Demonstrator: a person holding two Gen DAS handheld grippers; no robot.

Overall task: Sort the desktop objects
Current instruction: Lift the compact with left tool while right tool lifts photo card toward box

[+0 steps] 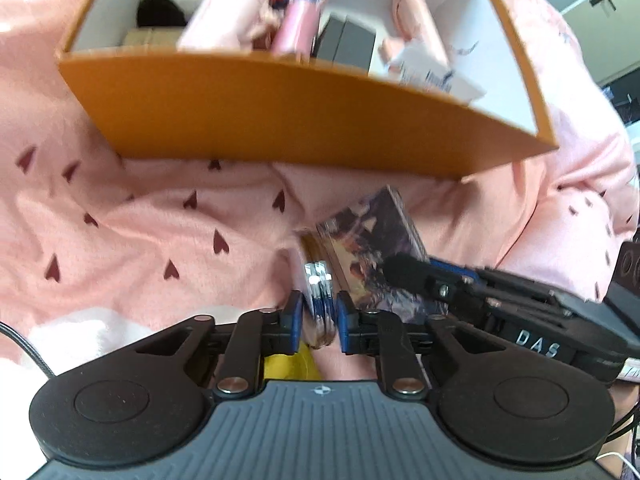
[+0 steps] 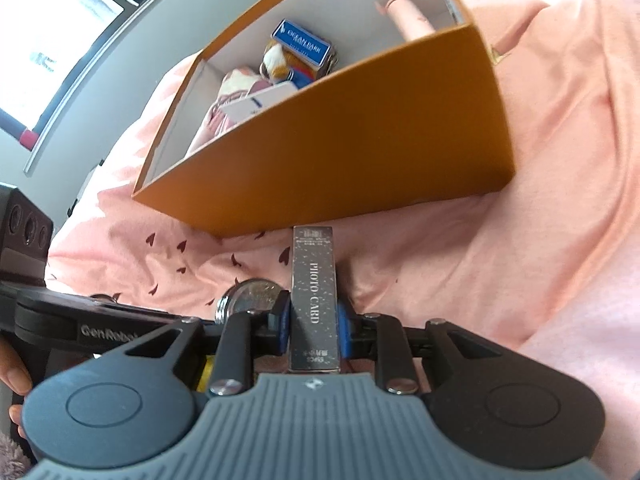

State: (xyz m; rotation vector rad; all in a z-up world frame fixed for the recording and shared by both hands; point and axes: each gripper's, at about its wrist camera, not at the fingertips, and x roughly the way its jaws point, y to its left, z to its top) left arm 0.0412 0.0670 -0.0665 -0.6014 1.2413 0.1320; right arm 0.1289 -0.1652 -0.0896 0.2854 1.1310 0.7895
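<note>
Firmly in tools (image 1: 319, 316) (image 2: 313, 320): badge (image 1: 319, 300), card box (image 2: 314, 296)

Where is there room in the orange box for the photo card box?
The orange box looks crowded in its middle: blue Ocean Park box, plush toy, white card. A bare patch of white floor shows at its left end. Outside, the pink blanket right of the box lies open.

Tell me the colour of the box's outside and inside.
Box: orange outside, white inside; clearest in the right wrist view.

Pink heart-print blanket (image 1: 140, 216) underneath; window (image 2: 60, 12) w/ grey frame, upper-left bkgd.
</note>
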